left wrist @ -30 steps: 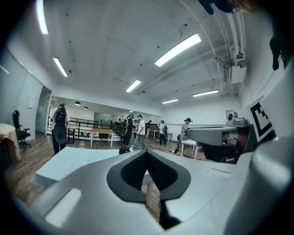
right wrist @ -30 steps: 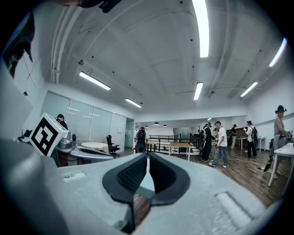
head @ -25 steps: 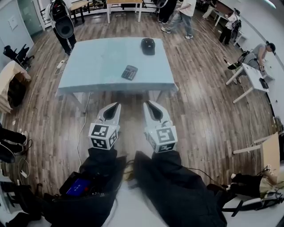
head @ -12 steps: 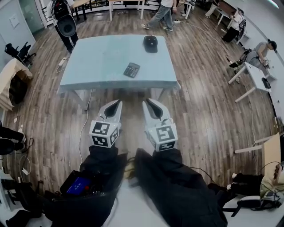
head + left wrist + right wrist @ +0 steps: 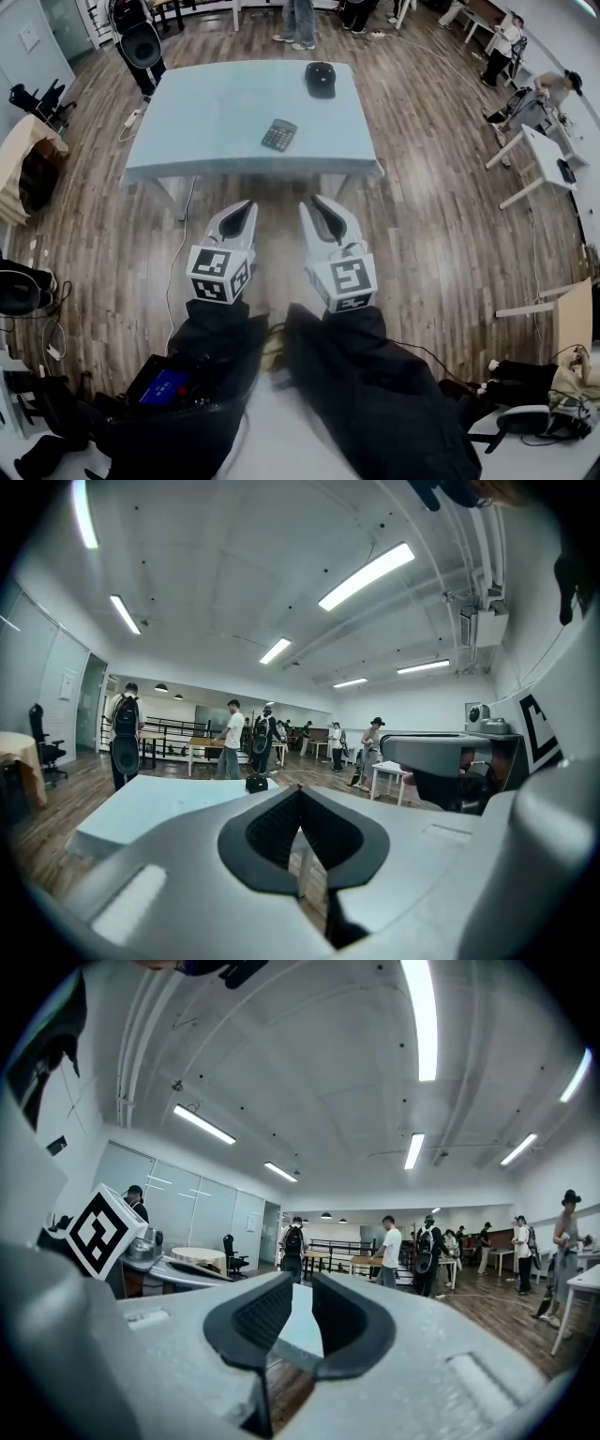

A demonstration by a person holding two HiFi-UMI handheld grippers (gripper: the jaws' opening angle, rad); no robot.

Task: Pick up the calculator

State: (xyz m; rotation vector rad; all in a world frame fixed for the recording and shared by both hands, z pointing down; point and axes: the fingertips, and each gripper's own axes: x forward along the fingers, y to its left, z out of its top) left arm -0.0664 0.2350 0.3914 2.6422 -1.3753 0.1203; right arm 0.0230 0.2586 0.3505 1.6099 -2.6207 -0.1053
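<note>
Head view first: the calculator point(image 5: 279, 135) was lying flat on the light blue table point(image 5: 206, 112), toward its near edge, with a black object point(image 5: 321, 79) way over by the far edge. The left gripper point(image 5: 246, 206) and right gripper point(image 5: 314, 202) hung side by side over the wood floor point(image 5: 422, 234), short of the table and well apart from the calculator. Left gripper view: jaws pinched together at the tips, nothing in them. Right gripper view: jaws had just been opening and stood a bit apart, nothing between them.
</note>
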